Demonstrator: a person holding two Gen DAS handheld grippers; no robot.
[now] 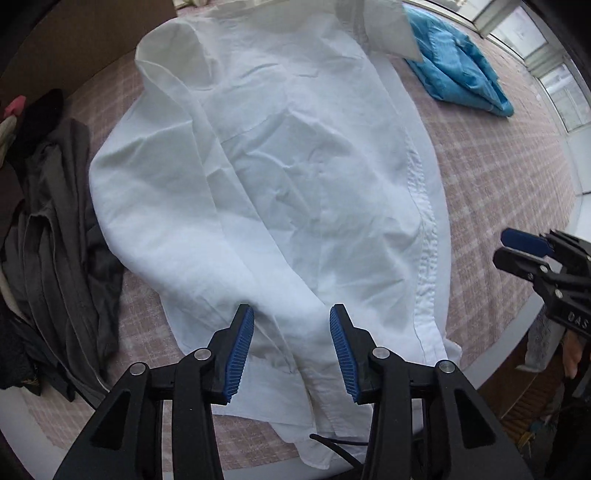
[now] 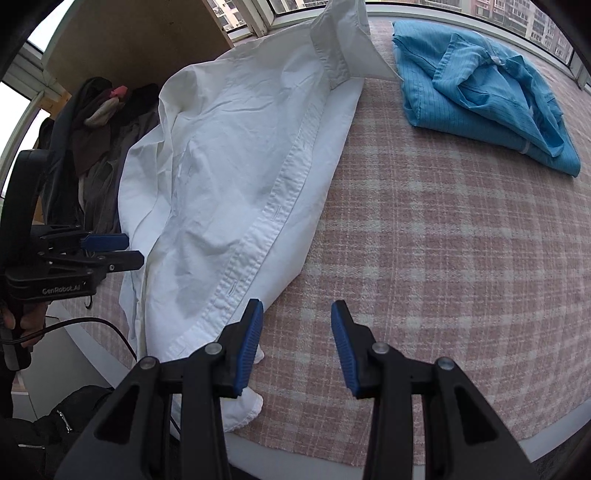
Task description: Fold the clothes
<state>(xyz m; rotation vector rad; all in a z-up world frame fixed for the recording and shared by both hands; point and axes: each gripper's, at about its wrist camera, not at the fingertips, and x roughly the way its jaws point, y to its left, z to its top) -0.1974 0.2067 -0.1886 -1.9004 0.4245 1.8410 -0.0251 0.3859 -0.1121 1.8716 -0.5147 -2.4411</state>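
Left wrist view: left gripper (image 1: 291, 347), jaws wide, empty, above the hem of one crumpled white cotton shirt (image 1: 266, 177) on a pink checked tablecloth (image 1: 498, 184). One folded blue garment (image 1: 458, 70) at 1 o'clock; dark clothes pile (image 1: 59, 236) at 9 o'clock. Right wrist view alone shows window panes (image 2: 295, 5); right gripper (image 2: 297, 347), jaws wide, empty, shirt at 10 o'clock.

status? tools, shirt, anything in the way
Both tools open, empty: left tool over hem, right tool beside placket edge. White shirt spread flat, unfolded. Blue garment folded, clear. Dark clothes pile touching left side.
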